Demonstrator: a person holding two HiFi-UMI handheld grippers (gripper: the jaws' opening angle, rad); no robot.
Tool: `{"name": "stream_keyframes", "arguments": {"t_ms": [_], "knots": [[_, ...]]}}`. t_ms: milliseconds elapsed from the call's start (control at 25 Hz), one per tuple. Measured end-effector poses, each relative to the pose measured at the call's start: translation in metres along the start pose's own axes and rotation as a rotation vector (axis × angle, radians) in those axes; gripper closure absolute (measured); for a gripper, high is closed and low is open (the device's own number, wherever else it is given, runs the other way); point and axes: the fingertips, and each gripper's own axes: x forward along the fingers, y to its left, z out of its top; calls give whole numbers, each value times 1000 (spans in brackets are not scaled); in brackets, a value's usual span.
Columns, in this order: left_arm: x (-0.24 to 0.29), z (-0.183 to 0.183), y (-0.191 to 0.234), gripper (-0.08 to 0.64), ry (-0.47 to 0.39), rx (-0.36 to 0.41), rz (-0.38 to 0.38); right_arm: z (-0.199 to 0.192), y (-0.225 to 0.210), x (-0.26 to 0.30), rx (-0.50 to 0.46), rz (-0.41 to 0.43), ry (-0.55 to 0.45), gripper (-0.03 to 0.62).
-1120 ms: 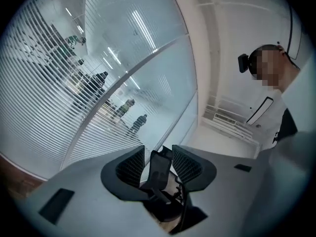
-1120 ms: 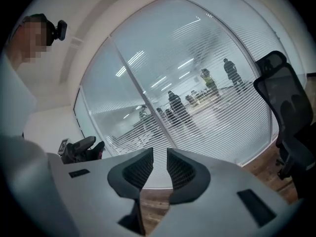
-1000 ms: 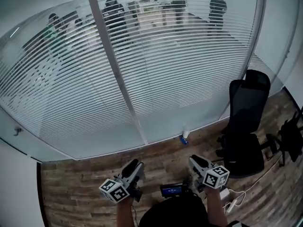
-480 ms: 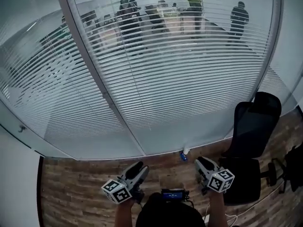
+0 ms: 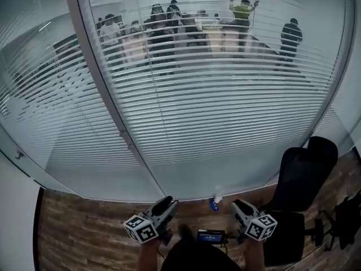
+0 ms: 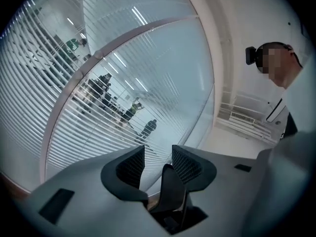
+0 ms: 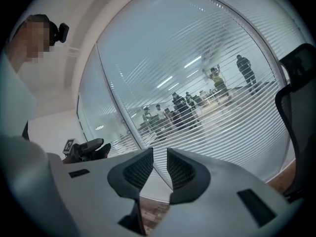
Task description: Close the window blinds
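Observation:
White horizontal window blinds (image 5: 225, 112) hang behind a glass wall, their slats tilted flat enough that several people (image 5: 163, 35) show through them. A grey mullion (image 5: 107, 100) splits the glass. My left gripper (image 5: 167, 203) and right gripper (image 5: 237, 205) are held low in front of me, well short of the glass. In the left gripper view the left gripper (image 6: 158, 163) is open by a narrow gap and holds nothing. The right gripper (image 7: 160, 168) stands open by an even slimmer gap, also with nothing in it. The blinds (image 7: 222, 107) fill that view.
A black office chair (image 5: 302, 179) stands at the right, close to the glass. A small white cup (image 5: 218, 192) and a blue object (image 5: 214, 205) lie on the wood floor (image 5: 84, 230) by the window base. A white wall (image 5: 14, 219) closes the left.
The view has tilted up and nearer the glass: blinds and people fill more of the frame, and the chair has slid down and right. Both grippers stay low, hardly changed.

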Motion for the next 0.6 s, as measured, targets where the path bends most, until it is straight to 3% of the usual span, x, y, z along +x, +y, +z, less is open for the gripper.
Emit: {"name": "stream_keyframes", "arguments": {"t_ms": [160, 360, 600], "knots": [[29, -7, 30, 373, -38, -27, -31, 0, -28, 18, -31, -29, 20, 500], [43, -10, 37, 371, -84, -57, -26, 9, -42, 23, -54, -31, 61, 500], [36, 8, 130, 371, -141, -86, 65, -12, -34, 112, -70, 26, 147, 500]]}}
